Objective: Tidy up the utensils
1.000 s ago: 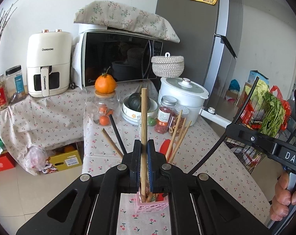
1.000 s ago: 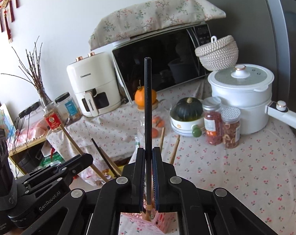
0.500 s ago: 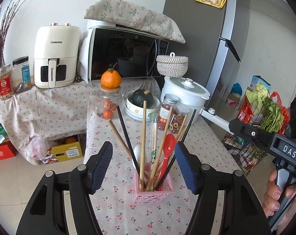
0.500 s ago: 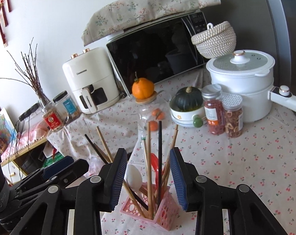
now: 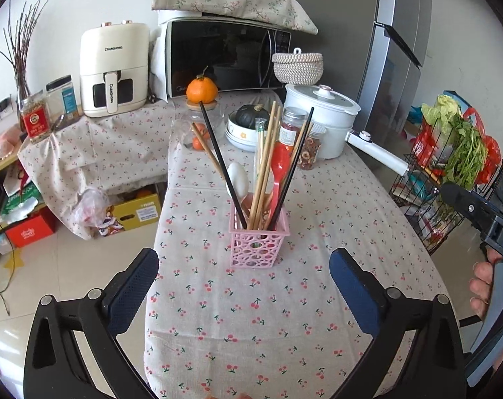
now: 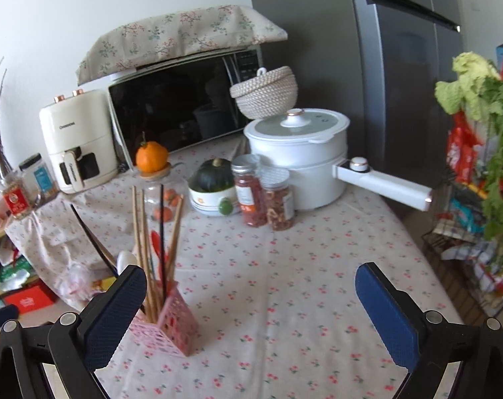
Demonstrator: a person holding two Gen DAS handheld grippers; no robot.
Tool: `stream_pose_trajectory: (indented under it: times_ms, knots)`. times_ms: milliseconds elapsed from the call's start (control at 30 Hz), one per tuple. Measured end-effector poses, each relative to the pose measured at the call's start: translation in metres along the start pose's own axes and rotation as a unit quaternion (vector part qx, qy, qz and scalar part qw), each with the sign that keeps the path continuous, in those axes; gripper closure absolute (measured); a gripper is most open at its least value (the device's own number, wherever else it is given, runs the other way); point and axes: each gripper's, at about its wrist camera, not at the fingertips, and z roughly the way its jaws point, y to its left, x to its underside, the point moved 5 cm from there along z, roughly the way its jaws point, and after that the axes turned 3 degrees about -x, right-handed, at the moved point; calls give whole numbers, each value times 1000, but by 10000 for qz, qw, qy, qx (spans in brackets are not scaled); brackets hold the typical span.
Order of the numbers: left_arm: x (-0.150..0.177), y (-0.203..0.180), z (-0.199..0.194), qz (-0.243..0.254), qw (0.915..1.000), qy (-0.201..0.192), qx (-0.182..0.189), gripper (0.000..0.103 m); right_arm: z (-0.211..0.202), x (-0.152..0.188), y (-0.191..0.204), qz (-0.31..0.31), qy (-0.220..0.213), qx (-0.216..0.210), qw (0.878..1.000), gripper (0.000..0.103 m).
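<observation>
Utensils all stand in the pink basket on the cherry-print tablecloth, and neither of my tools grips any of them. My left gripper is nearest, its jaws opening wide with only bare cloth between them — the basket sits just beyond, centred in the gap. My right gripper is opening too, nothing between its pads; from there the basket lies low to the left, partly behind the left finger. Out of the basket lean wooden chopsticks, two black chopsticks, a red spoon and a white spoon. Farther back come two spice jars, a bowl with a dark green squash and a glass jar topped by an orange. Behind those stands a white pot with a long handle — then the microwave, an air fryer to its left, and the fridge far right.
</observation>
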Motion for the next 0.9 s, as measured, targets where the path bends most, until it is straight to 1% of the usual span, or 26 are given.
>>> stream_pose_trajectory:
  times_ms: [67, 167, 267, 367, 500, 667, 800, 900]
  knots:
    - [6, -9, -9, 102, 9999, -54, -28, 0, -8, 9, -5, -41, 102, 174, 9998, 0]
    - [11, -20, -17, 245, 9996, -157, -36, 0, -19, 20, -12, -69, 119, 436, 9990, 0]
    - [14, -31, -19, 358, 9990, -251, -56, 0, -26, 29, -20, 41, 90, 534, 9985, 0]
    - [15, -37, -17, 435, 9986, -292, -118, 0, -25, 32, -25, 155, 93, 514, 9985, 0]
    - [18, -39, -10, 410, 9989, -208, -94, 0, -15, 36, -24, 127, 161, 585, 9981, 0]
    - [16, -36, -4, 345, 9992, -180, -52, 0, -7, 39, -18, 81, 296, 502, 9983, 0]
    - [14, -31, 1, 263, 9995, -157, -82, 0, -3, 41, -12, 75, 362, 371, 9986, 0]
    - [14, -26, 4, 212, 9996, -99, -128, 0, -1, 43, -8, 25, 384, 374, 9986, 0]
